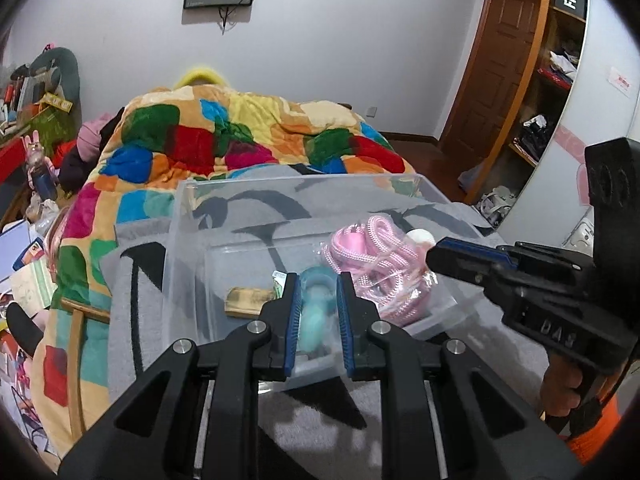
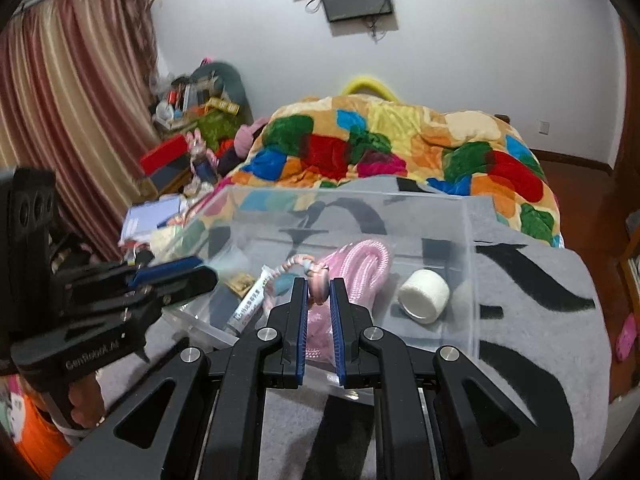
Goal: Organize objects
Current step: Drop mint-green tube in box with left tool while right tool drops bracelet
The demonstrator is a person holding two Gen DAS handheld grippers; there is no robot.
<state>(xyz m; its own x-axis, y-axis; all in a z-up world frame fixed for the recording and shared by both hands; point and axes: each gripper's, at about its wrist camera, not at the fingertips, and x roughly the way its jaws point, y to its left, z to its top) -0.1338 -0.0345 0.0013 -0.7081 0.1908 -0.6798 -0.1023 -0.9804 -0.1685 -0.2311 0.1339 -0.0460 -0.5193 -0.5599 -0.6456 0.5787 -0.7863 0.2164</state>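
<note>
Two grippers poised at the near wall of a clear bin

Both tools sit at the lower middle of their frames, aimed at a clear plastic bin (image 1: pixel 192 216) resting on a grey blanket (image 2: pixel 532 320) spread over the bed, likely so that loose things collect in one place. The left gripper (image 1: pixel 318 312) has its jaws at a narrow gap with a pale blue soft object (image 1: pixel 316 312) between the pads; whether it is truly pinched or merely seen through the bin wall, I cannot tell. The right gripper (image 2: pixel 319 320) is also narrow, framing a pink bundle; grip is likewise unclear. Inside the bin lie a pink rope (image 2: pixel 368 260) at centre, a white tape roll (image 2: pixel 424 294) to the right, a white tube (image 2: pixel 252 300) and a small brown wooden piece (image 1: pixel 246 300) left of centre. Clutter fills the left edge.
</note>
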